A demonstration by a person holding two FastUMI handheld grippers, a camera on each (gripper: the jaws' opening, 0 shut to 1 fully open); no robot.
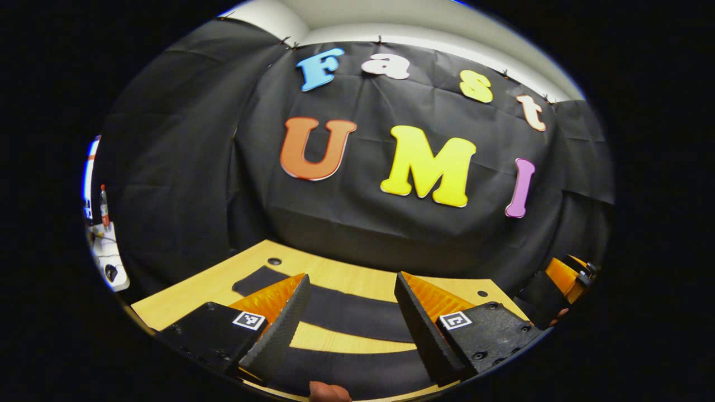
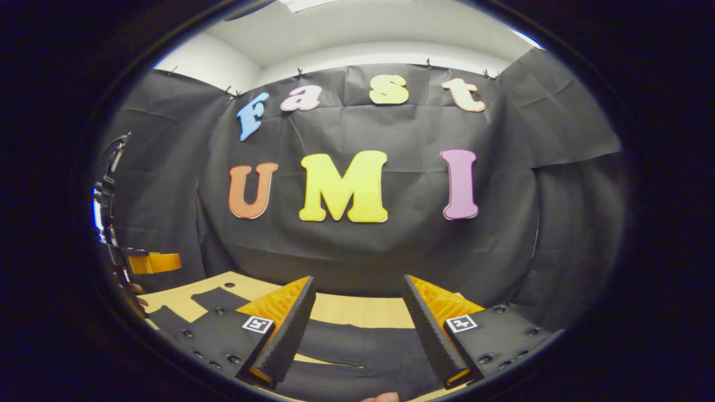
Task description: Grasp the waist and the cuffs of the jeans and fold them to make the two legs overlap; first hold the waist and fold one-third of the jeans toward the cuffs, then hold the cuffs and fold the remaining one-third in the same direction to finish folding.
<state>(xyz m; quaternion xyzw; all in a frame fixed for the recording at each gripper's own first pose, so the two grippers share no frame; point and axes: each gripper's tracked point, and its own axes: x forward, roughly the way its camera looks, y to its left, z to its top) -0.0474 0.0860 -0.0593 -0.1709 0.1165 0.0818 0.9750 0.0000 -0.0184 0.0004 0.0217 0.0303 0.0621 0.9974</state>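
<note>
Dark jeans (image 1: 346, 312) lie flat on the wooden table (image 1: 184, 287), their two legs spread apart with a strip of tabletop between them. My left gripper (image 1: 349, 329) hovers above the legs, open, nothing between its fingers. In the right gripper view the jeans (image 2: 357, 343) spread wider below my right gripper (image 2: 357, 335), which is open too and holds nothing. The far leg end (image 2: 215, 298) reaches toward the left. The right gripper (image 1: 564, 279) appears at the right edge of the left gripper view, and the left gripper (image 2: 148, 262) at the left edge of the right gripper view.
Black cloth walls close the booth behind and beside the table. A round hole (image 1: 274, 261) marks the table's far left corner. A bottle (image 1: 104, 206) stands on a white surface outside the booth at the far left. A fingertip (image 1: 328, 391) shows at the bottom edge.
</note>
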